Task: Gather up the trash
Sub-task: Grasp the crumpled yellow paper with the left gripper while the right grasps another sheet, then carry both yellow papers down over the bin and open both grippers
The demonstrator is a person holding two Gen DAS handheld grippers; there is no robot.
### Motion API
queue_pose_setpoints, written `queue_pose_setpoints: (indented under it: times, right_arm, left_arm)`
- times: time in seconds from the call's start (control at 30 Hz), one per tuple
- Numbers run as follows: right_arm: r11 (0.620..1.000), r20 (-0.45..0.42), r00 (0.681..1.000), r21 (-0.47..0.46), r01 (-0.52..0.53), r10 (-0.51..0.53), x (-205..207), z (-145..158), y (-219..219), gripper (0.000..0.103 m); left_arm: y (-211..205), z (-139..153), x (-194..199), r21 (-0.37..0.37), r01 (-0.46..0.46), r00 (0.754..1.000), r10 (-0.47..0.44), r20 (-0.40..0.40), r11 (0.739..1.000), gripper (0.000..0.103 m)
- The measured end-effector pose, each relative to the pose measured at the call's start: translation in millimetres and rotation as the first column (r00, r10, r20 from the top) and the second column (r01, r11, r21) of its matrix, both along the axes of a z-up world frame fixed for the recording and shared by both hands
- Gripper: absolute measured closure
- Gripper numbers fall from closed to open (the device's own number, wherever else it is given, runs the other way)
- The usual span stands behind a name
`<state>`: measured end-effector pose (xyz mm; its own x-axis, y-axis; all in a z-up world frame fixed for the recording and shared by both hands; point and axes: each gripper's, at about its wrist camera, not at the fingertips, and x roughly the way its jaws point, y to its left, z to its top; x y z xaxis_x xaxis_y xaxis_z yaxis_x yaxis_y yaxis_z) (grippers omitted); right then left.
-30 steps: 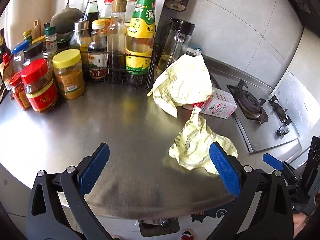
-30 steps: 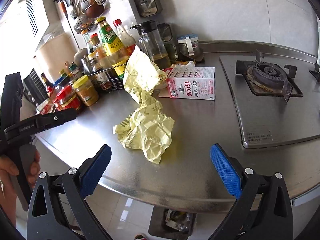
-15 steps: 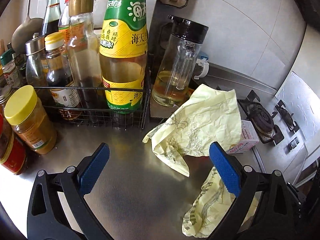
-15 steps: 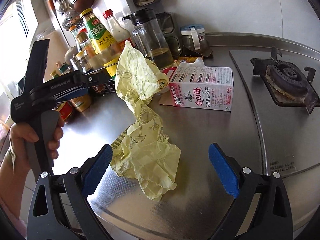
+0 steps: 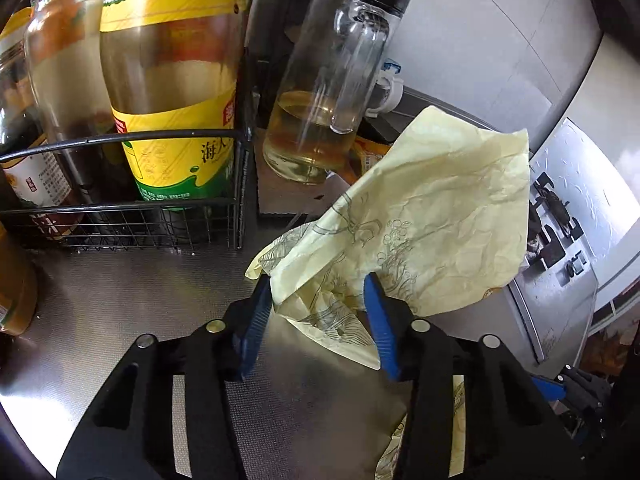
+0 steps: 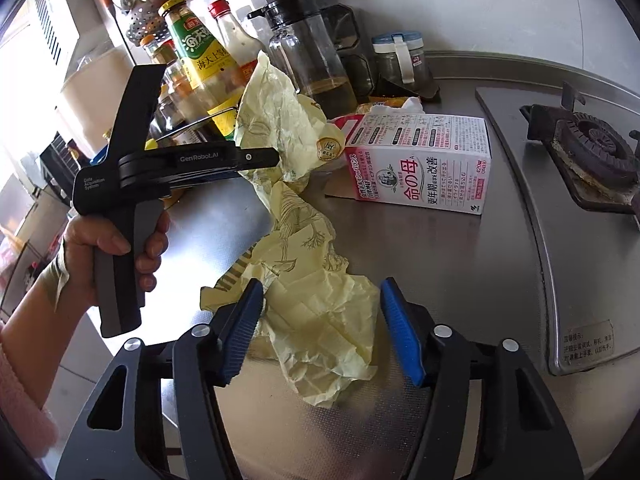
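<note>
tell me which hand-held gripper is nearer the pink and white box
Left. The left hand-held gripper sits at the upper yellow wrapper leaning just beside the pink and white box; the right hand-held gripper straddles the lower wrapper, farther toward the counter edge.

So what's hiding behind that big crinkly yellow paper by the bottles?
Behind the upper crumpled yellow paper stand a glass oil jug with black lid and an orange packet, partly showing. The pink-and-white box sits beside it. Anything lower behind the paper is covered.
</note>
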<state>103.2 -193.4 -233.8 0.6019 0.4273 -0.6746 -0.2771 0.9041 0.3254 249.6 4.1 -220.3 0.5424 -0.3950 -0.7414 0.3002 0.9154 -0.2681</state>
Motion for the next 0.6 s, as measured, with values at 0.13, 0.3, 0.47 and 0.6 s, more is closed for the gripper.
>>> queue_pose_setpoints:
  times: [0.13,0.3,0.47,0.6]
  right_arm:
    - [1.0,-0.021,1.0,0.008,-0.012,0.012,-3.3,-0.9,1.2,0.069]
    - [1.0,-0.006,1.0,-0.011,-0.024,0.023,-19.3,6.2,1.7,0.08]
    - [1.0,0.013,1.0,-0.018,-0.012,0.013,-40.6,17.0,-4.6,0.082]
    - [0.999,0.027,1.0,-0.037,-0.004,0.005,-64.7,25.3,-11.3,0.082]
  left_arm:
    - [-7.3,-0.9,-9.7,0.025,0.027,1.0,-0.027,-0.006,0.999,0.084]
    - [-10.1,4.0,-30.3,0.032,0.012,1.0,-0.012,-0.002,0.999,0.092]
    - [-9.0,21.4,-68.4,0.031,-0.015,0.999,0.014,0.037,0.999,0.097]
    - [-7.2,41.5,-108.7,0.033,-0.033,0.997,0.031,0.066,0.999,0.097]
